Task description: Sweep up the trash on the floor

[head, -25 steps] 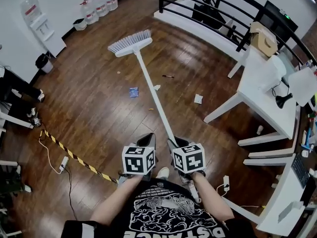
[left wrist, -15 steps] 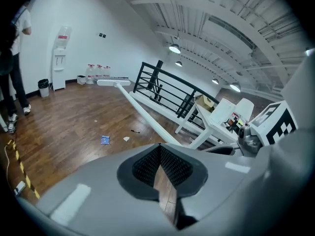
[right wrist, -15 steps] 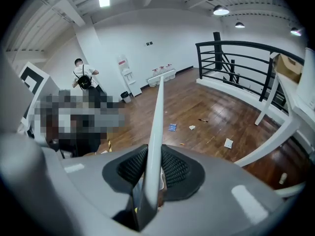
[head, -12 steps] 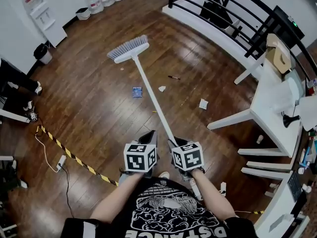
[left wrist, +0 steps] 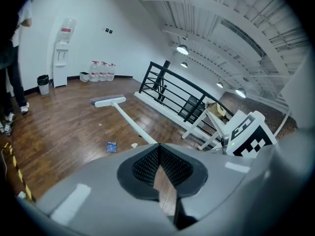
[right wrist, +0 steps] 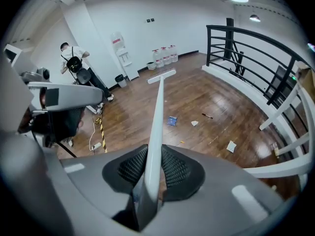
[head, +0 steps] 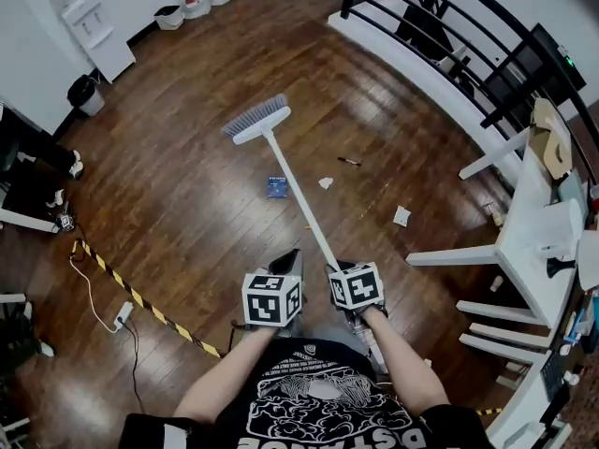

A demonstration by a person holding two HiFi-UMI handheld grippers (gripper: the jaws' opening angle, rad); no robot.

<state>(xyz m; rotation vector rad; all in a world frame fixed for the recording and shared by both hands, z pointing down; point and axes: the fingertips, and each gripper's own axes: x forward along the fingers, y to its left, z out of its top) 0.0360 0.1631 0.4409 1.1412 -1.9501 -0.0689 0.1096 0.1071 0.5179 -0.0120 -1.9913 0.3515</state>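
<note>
We see a white long-handled broom with grey bristles [head: 298,197], slanted, head low over the dark wooden floor [head: 178,185]; we can't tell if it touches. Its handle top is clamped in the right gripper [right wrist: 152,167]. Trash lies mid-floor: a small blue square packet [head: 276,186] just left of the handle, a white crumpled scrap [head: 325,182] just right, a thin black pen [head: 349,162] beyond it, and a white folded paper [head: 401,216] nearer the railing-side edge.

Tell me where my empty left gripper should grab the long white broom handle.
Grip the long white broom handle just ahead of the right gripper, shut on its near end. Bring the left gripper in from the left, jaws across it: a thin straight rod, bare there.
</note>
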